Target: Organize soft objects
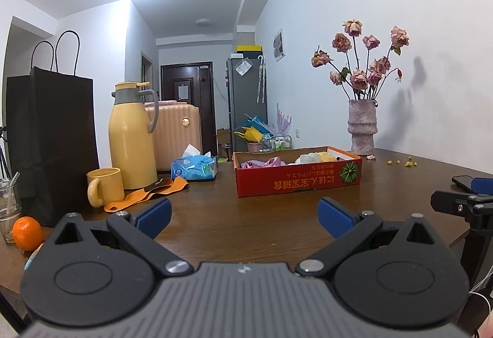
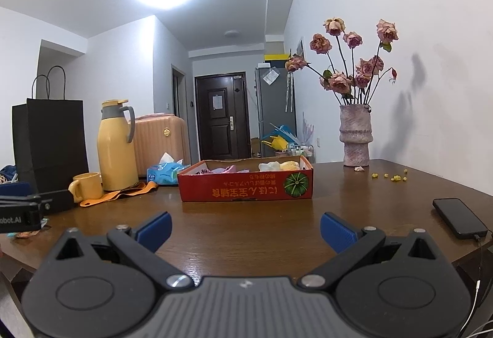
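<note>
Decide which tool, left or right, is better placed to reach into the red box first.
Left, narrowly. The red box looks nearer ahead of the left tool; from the right tool it looks farther back. Both are open and empty, so either could reach.

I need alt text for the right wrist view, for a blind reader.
The open right gripper hovers empty over a brown wooden table, facing a red cardboard tray of pastel soft items. A yellow thermos jug stands left, a vase of dried roses right.
</note>
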`<action>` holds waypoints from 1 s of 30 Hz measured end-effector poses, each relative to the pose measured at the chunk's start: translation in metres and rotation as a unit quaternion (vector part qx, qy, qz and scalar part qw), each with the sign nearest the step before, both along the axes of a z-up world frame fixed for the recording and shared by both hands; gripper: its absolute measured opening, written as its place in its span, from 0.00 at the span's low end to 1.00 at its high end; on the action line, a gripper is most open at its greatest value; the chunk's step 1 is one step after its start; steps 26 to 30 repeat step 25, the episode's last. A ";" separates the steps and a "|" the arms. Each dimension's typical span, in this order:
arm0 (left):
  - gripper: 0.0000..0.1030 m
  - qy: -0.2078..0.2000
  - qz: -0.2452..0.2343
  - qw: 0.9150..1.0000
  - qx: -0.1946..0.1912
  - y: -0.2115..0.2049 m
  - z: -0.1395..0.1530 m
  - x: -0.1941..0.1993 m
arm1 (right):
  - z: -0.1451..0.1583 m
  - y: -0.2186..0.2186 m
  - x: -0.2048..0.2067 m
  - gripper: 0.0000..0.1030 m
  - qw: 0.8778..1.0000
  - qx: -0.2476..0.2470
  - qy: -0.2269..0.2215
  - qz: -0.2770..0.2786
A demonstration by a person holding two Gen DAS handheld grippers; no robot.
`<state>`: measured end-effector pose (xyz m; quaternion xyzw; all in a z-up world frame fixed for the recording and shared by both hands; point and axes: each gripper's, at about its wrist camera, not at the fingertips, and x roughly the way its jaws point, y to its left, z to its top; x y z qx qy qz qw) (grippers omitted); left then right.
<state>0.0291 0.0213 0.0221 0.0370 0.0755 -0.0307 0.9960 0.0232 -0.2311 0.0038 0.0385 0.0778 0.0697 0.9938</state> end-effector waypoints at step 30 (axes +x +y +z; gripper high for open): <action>1.00 -0.016 -0.008 1.000 -0.006 -0.001 0.002 -0.005 | 0.000 -0.001 -0.004 1.00 1.000 0.011 -0.014 -0.007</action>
